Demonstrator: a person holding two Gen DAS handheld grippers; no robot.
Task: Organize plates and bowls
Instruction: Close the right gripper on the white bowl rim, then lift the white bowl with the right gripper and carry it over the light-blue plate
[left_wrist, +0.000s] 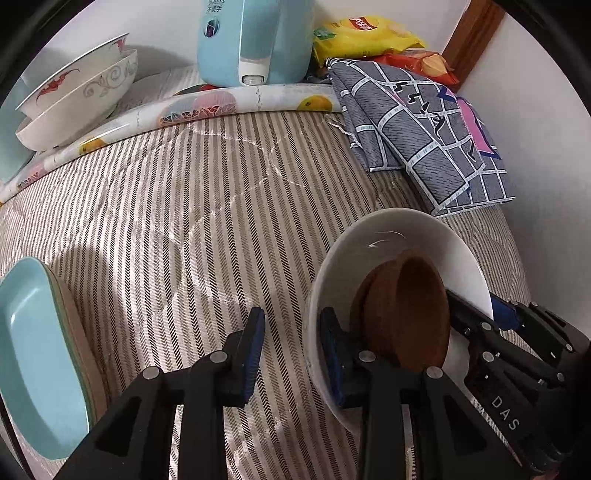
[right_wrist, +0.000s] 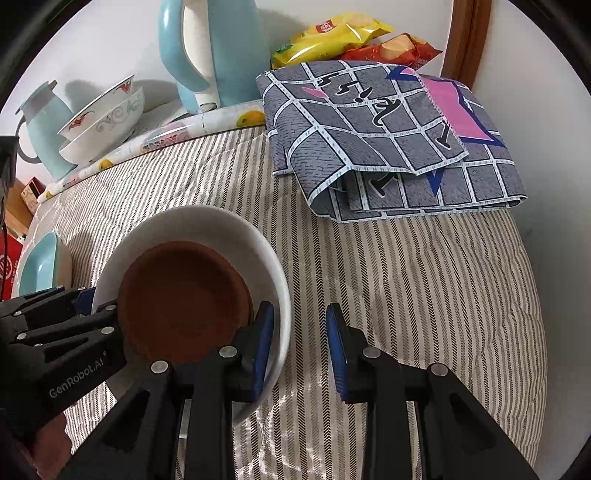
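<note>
Now both grippers (left_wrist: 291, 354) (right_wrist: 300, 350) straddle white bowl (right_wrist: 258, 236) rim; brown dish (right_wrist: 184, 299) inside

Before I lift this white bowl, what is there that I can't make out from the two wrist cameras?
1. Number of brown dishes in the white bowl: both views, the top dish covers the rest.
2. White bowl's near rim and underside: both views, behind the left gripper and right gripper.
3. Teal plate: left wrist view, cut off by the left edge.
4. Snack bags: both views, partly behind the folded cloth.
</note>
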